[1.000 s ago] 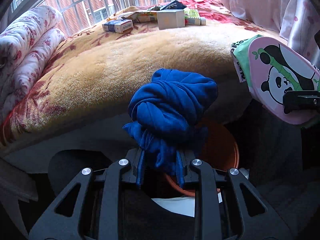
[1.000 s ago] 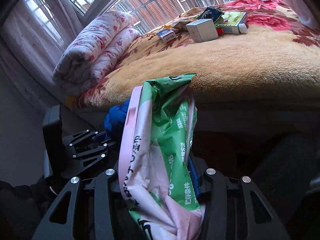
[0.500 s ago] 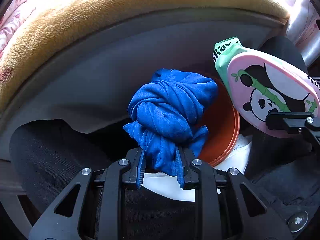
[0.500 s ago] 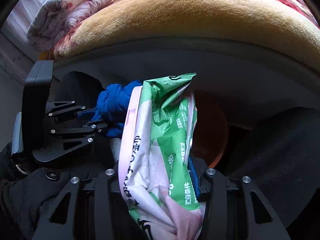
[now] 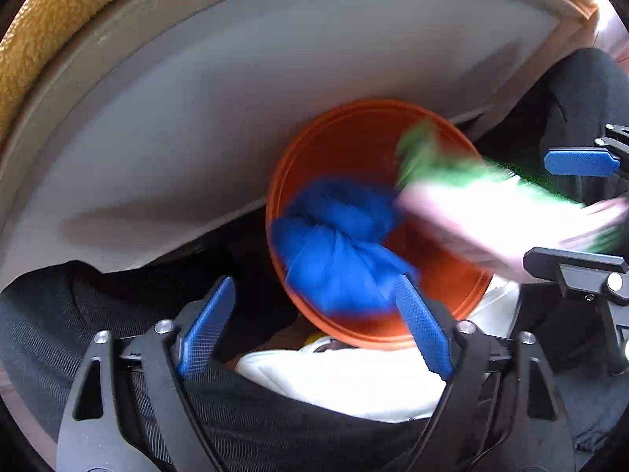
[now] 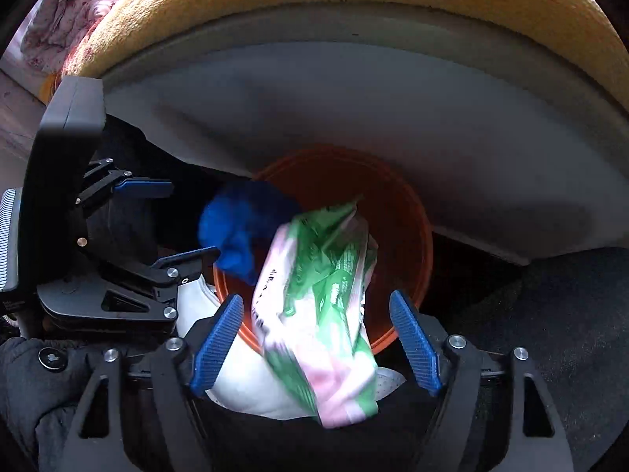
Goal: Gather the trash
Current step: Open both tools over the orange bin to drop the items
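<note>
Both pieces of trash let go over the orange bin

Left wrist view: left gripper (image 5: 314,314) jaws opening, the soft, light blue cloth bundle (image 5: 338,244) loose at frame centre over the orange bin (image 5: 354,129).
Right wrist view: right gripper (image 6: 314,338) jaws opening, the crinkly, slippery green-and-pink wrapper (image 6: 322,306) falling free at lower centre; best pinched by an edge.

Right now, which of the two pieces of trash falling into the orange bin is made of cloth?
The blue bundle: knotted fabric on the bin's left side. The other, the green-and-pink bag, is printed plastic packaging.
</note>
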`<state>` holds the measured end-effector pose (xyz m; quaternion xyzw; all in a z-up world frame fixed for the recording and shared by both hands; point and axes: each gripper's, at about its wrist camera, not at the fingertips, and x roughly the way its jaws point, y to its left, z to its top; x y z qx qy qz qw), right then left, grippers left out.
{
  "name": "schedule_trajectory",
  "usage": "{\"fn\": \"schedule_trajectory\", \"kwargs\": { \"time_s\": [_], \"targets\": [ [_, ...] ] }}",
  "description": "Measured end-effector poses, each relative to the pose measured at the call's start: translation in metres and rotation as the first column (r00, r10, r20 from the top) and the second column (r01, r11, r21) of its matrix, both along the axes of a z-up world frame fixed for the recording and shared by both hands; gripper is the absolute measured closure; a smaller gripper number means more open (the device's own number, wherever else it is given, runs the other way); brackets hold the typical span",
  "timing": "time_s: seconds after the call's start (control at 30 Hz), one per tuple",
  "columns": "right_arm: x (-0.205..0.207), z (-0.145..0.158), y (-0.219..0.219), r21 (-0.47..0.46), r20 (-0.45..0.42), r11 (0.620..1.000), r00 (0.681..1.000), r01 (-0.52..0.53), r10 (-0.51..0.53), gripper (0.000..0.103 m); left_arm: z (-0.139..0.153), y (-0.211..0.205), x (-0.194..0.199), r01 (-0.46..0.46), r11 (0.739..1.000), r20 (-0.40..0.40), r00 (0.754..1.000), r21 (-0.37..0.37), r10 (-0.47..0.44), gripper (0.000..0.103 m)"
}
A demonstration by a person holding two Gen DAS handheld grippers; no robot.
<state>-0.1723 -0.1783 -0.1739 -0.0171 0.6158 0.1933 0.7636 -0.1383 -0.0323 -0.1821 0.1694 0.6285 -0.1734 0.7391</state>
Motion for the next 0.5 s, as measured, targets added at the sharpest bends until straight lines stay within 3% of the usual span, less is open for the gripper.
{"fn": "schedule_trajectory", "kwargs": {
  "time_s": [0.2,0.33,0.5],
  "targets": [
    [0.002,0.004,-0.012,0.019,0.003,0.999,0.999,0.043,-0.043,0.023,0.005,0.005,0.002,-0.021,1.000,-0.007,1.000,-0.016,0.021,0.021],
    [-0.005,0.022,-0.019,0.029,0.035,0.998,0.998,0.057,-0.058,0.023,0.021,0.020,-0.001,-0.048,0.996,0.018,0.999,-0.069,0.049,0.021],
    [-0.015,0.070,-0.027,0.036,0.168,0.999,0.985,0.036,-0.041,0.023,0.058,0.026,-0.013,-0.042,0.989,0.141,0.988,-0.144,0.063,0.021]
  ]
}}
